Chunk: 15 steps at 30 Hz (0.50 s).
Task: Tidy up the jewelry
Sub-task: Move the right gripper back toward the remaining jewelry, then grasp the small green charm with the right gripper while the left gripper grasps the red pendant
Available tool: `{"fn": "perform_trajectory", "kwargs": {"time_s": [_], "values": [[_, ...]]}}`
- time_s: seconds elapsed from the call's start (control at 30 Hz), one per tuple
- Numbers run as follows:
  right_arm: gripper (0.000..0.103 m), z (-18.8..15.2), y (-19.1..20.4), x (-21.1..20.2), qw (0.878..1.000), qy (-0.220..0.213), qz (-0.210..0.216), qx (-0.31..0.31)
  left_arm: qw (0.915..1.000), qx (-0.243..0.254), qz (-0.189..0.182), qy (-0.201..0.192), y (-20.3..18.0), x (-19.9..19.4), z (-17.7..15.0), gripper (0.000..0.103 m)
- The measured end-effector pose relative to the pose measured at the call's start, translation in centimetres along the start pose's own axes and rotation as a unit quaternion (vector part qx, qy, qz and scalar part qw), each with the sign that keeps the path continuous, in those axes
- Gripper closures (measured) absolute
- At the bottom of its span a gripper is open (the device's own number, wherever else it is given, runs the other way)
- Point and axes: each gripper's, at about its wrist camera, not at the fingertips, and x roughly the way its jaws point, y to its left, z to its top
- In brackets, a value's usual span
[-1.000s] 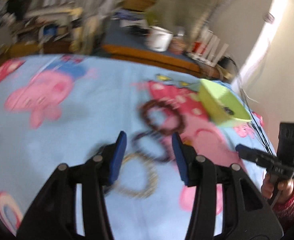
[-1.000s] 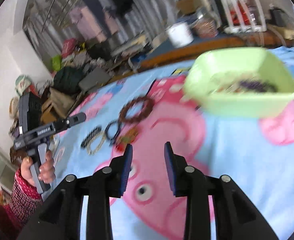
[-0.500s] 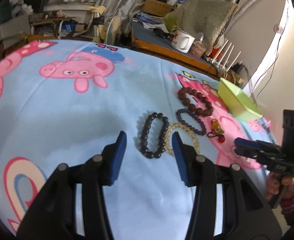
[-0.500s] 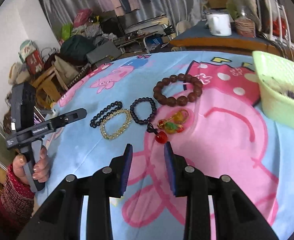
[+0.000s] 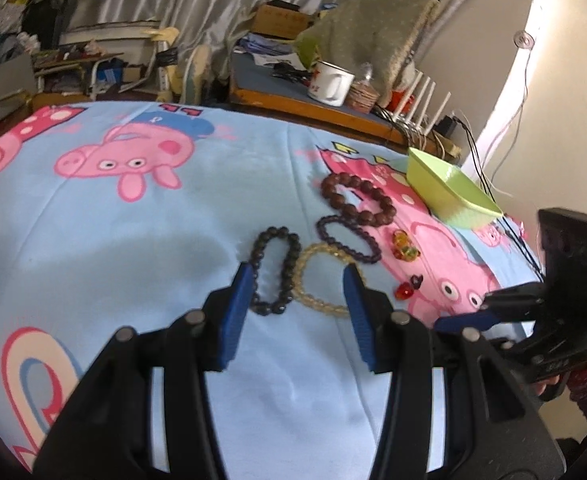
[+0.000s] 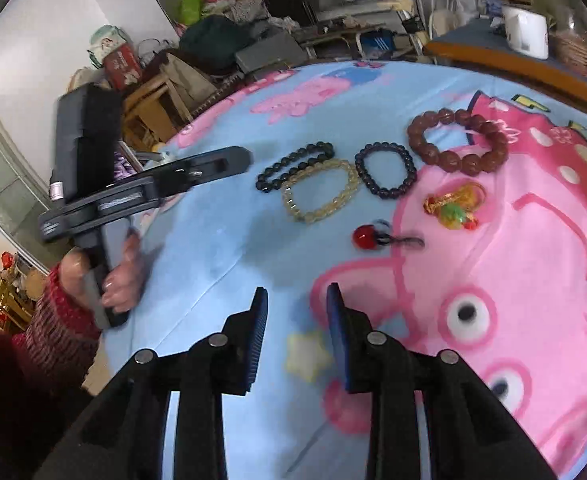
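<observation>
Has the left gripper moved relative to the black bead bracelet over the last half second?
Yes. The left gripper has advanced: the black bead bracelet and yellow bracelet now lie between its fingertips.

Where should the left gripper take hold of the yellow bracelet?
Probably the near arc of the yellow bracelet, from above, one finger inside the loop and one outside. It lies flat, and its far side touches the black bracelet and purple bracelet.
</observation>
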Motion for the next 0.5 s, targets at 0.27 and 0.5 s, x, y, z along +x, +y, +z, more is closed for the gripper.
{"fn": "perform_trajectory", "kwargs": {"time_s": [0.27,0.5], "values": [[0.103,2.9,-5.2,-1.4,0.992,-0.044,-0.113,0.035,0.9928,0.093,-0.066,0.038,-7.4,2.3,-0.5,0.058],[0.103,4.2,-3.9,3.2,0.987,0.020,-0.147,-0.053,0.9832,0.150,-0.025,0.101,-11.3,6.6,-1.2,0.058]]}}
